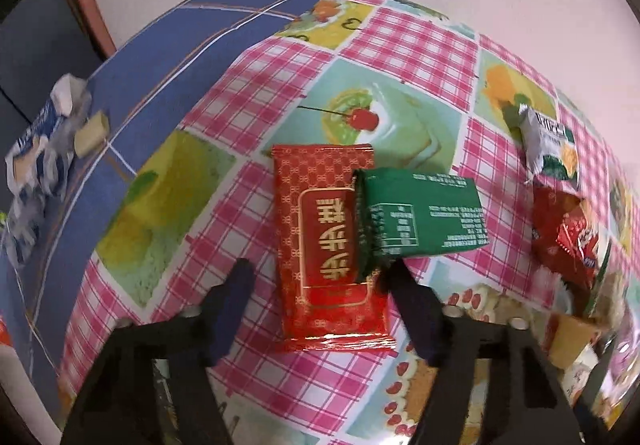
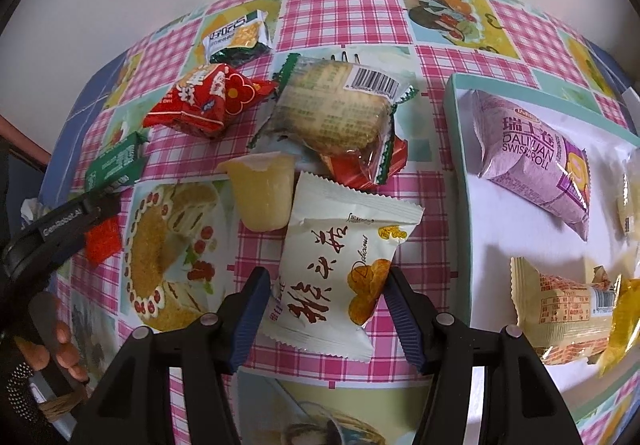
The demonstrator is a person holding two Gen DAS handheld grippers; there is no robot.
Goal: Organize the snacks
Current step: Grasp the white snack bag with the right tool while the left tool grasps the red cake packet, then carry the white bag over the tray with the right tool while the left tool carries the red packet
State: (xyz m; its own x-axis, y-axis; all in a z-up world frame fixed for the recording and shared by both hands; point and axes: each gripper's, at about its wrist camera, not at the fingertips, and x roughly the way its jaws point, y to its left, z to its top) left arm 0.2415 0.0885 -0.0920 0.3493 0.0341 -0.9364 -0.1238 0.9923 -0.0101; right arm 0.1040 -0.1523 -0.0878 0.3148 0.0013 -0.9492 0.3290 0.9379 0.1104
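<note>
**Right wrist view: cream packet between the pads, box waiting alongside**

Right wrist view first, nearest to me: my right gripper (image 2: 326, 315) has its blue ribbed pads either side of the cream foil snack packet with brown brush lettering (image 2: 340, 265). The pads seem to touch its edges, so I read this as a grip on the packet, though how firm it is I cannot say. Beyond it lie a pale yellow jelly cup (image 2: 260, 191) on its side, a clear-wrapped biscuit pack with a barcode (image 2: 336, 113), a red flowered packet (image 2: 208, 101) and, farthest, a white and green sachet (image 2: 236, 35).

On the left wrist camera, my left gripper (image 1: 316, 277) stands over the flat red foil packet with gold characters (image 1: 324, 245); the jaws are apart, neither pad pressing it. A green wrapped bar (image 1: 420, 213) overlaps the packet's right edge.

I judge the step to be lifting the cream packet into the shallow teal-rimmed white box (image 2: 460, 181) to the right. That calls for a lift clear of the rim, then a release onto bare floor.

The box holds a lilac Swiss roll packet (image 2: 532, 165), a cream printed snack pack (image 2: 568, 309) and a yellow wrapper (image 2: 624, 317) at the edge.
</note>
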